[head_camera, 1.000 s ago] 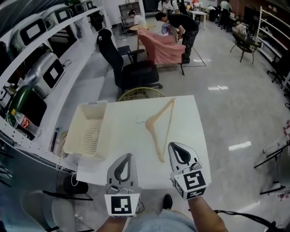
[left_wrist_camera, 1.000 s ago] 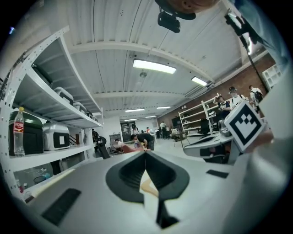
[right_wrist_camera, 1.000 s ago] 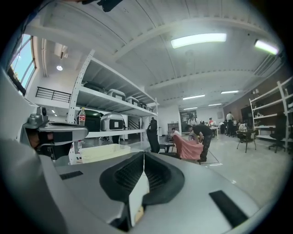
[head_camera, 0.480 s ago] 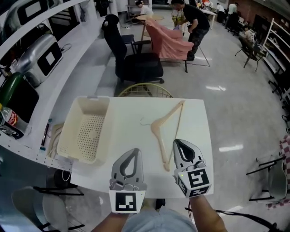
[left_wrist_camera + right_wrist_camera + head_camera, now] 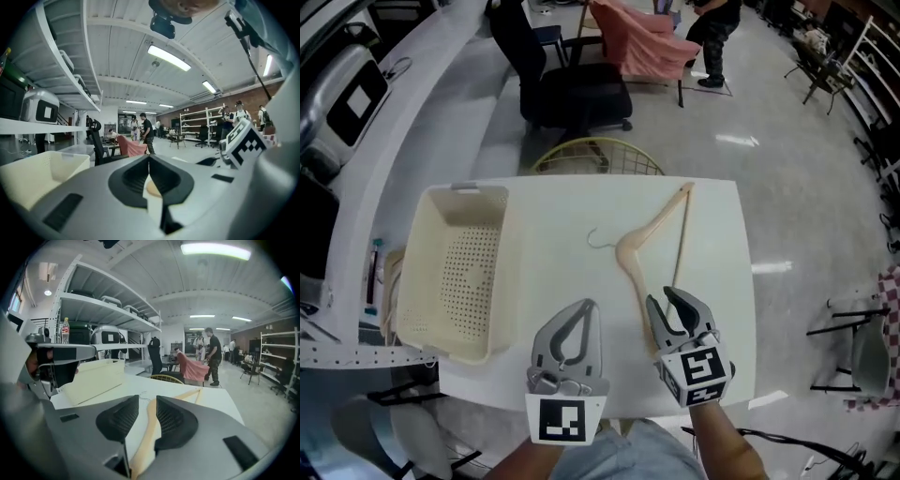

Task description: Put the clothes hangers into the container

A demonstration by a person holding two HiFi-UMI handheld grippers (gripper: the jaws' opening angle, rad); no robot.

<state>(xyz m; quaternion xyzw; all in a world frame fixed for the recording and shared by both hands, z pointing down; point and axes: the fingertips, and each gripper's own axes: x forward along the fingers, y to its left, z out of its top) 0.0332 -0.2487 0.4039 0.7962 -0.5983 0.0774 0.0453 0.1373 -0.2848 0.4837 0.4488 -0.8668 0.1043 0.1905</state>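
While the hanger [image 5: 633, 272] lies flat
Right tongs [image 5: 664, 298], just spreading, straddle its arm (no pinch); left tongs [image 5: 586, 306], pressed together, hover beside it.

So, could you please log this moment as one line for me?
right gripper: jaws just opening, astride hanger arm, not gripping | left gripper: shut, empty | basket: empty

A white table [image 5: 553, 211] is carrying two things. A cream perforated plastic basket [image 5: 459, 281] is sitting along its left side, open top up, its outer wall hanging past the table's left edge. A wooden clothes hanger [image 5: 630, 258] is lying flat right of centre, apart from the basket, its wire hook [image 5: 595, 239] pointing toward it.
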